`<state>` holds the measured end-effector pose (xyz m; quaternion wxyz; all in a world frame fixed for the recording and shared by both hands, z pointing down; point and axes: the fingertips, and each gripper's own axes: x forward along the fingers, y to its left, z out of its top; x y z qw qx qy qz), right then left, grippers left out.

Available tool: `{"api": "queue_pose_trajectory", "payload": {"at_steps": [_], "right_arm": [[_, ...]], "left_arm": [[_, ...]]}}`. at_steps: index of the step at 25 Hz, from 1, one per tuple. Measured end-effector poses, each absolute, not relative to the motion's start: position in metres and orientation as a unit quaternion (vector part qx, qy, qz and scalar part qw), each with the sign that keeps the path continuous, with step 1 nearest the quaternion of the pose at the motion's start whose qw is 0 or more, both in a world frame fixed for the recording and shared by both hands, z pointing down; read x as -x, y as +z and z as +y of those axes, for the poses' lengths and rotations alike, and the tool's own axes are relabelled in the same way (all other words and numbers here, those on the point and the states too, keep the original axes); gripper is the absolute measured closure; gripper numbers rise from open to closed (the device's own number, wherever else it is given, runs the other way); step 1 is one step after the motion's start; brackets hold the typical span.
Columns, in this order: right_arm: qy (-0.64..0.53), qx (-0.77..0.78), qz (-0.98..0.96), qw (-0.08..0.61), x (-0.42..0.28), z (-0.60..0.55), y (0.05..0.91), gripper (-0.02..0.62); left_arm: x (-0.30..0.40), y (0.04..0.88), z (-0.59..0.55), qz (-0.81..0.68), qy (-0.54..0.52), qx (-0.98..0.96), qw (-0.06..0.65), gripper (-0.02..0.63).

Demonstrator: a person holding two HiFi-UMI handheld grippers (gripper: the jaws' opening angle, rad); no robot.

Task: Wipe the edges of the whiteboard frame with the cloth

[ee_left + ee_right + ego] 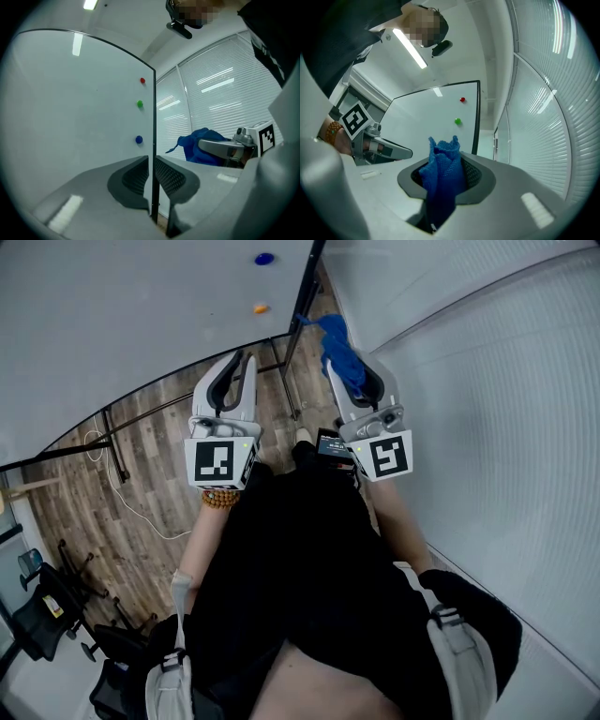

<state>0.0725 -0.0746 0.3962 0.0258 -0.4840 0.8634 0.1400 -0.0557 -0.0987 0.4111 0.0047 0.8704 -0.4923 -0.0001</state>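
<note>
The whiteboard (pixel 141 315) fills the upper left of the head view; its black frame edge (pixel 305 296) runs down its right side. My right gripper (pixel 352 371) is shut on a blue cloth (pixel 339 351), which bunches out past the jaws just right of that edge. From the right gripper view the cloth (pixel 443 168) hangs between the pads, with the frame (pixel 477 117) beyond it. My left gripper (pixel 239 362) is shut and holds nothing, near the board's lower edge. Through its narrow slit in the left gripper view (pixel 152 164) I see the frame edge (pixel 154 108) and the cloth (pixel 197 143) at right.
Red (pixel 142 80), green (pixel 139 103) and blue (pixel 138 139) magnets sit on the board near the edge. A wall of blinds (pixel 487 427) stands close on the right. The board's stand legs (pixel 117 451), a cable (pixel 141 512) and office chairs (pixel 47 606) are on the wooden floor.
</note>
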Motion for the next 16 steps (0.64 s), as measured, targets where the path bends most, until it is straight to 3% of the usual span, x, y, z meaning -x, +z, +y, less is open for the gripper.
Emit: {"api": "queue_pose_trajectory", "payload": {"at_steps": [16], "right_arm": [[0.136,0.484,0.864,0.036,-0.066,-0.07,0.392,0.483]], "left_arm": [[0.068,0.415,-0.09,-0.493,-0.008,-0.87,-0.005,0.457]]}}
